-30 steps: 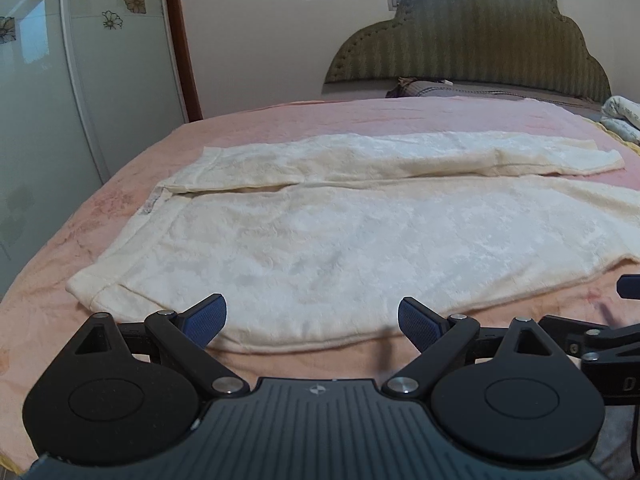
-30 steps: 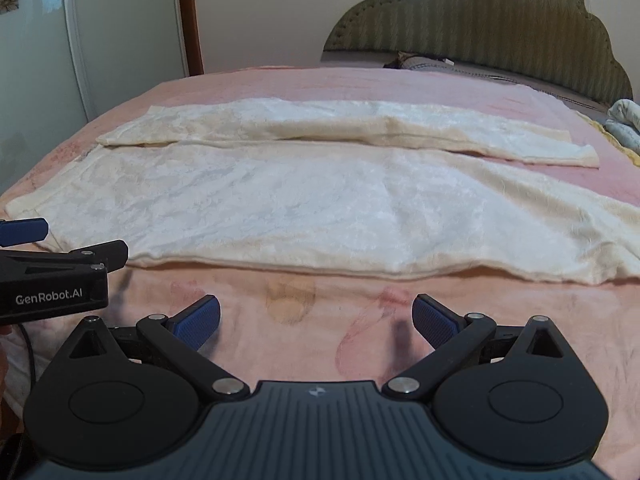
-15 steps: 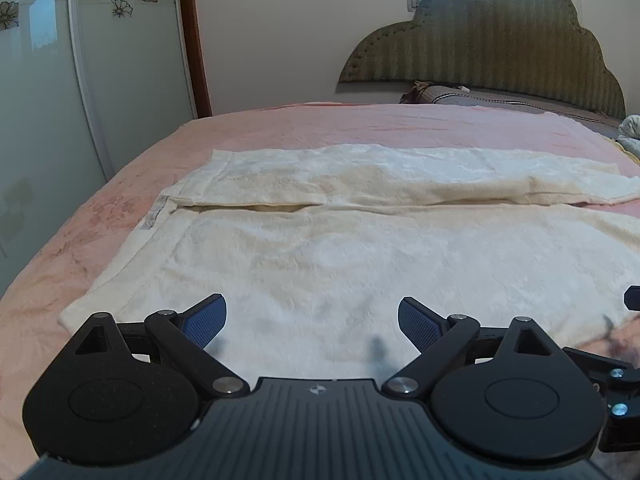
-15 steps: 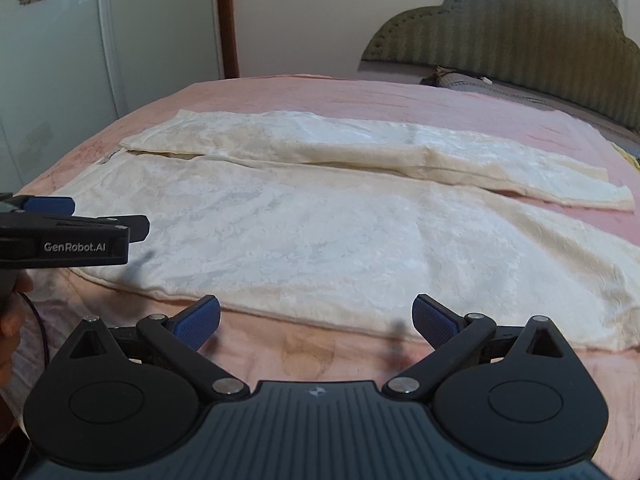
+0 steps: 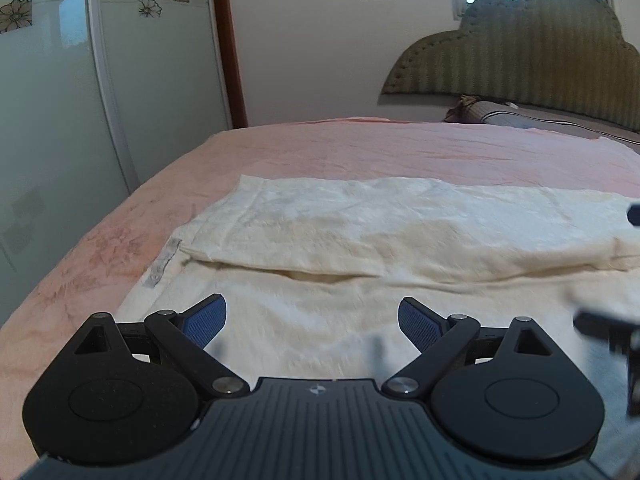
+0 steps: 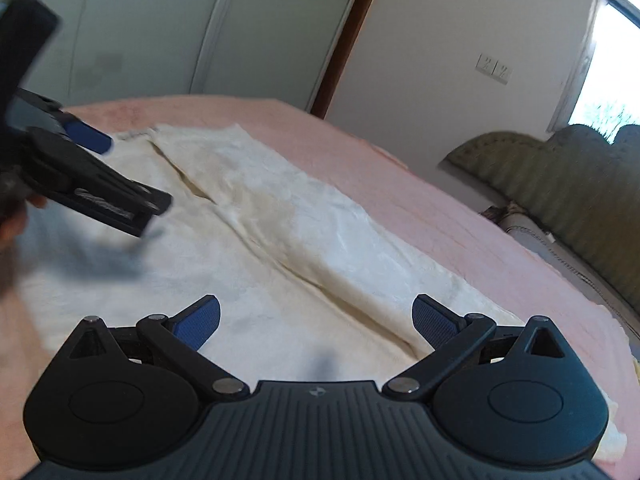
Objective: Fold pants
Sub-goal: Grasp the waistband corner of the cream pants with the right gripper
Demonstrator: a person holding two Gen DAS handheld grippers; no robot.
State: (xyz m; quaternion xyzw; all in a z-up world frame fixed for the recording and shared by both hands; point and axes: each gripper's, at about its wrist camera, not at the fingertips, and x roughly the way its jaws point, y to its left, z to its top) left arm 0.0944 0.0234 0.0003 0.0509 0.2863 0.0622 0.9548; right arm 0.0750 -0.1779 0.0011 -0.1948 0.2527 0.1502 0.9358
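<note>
Cream-white pants (image 5: 360, 240) lie flat on the pink bed, both legs spread side by side, the waist end toward the left with a small label (image 5: 162, 266) showing. My left gripper (image 5: 312, 320) is open and empty, hovering over the near leg close to the waist. My right gripper (image 6: 316, 320) is open and empty, tilted, over the pants (image 6: 280, 232) further along the legs. The left gripper also shows in the right wrist view (image 6: 92, 184), blurred, above the waist end.
The pink bedsheet (image 5: 400, 148) extends beyond the pants on all sides. A green padded headboard (image 5: 520, 60) and a pillow (image 5: 480, 110) stand at the back right. Glass wardrobe doors (image 5: 60, 120) stand along the left bed edge.
Both grippers have moved forward over the pants from the near bed edge. The right gripper has swung and tilted toward the waist side. Both stay open.
</note>
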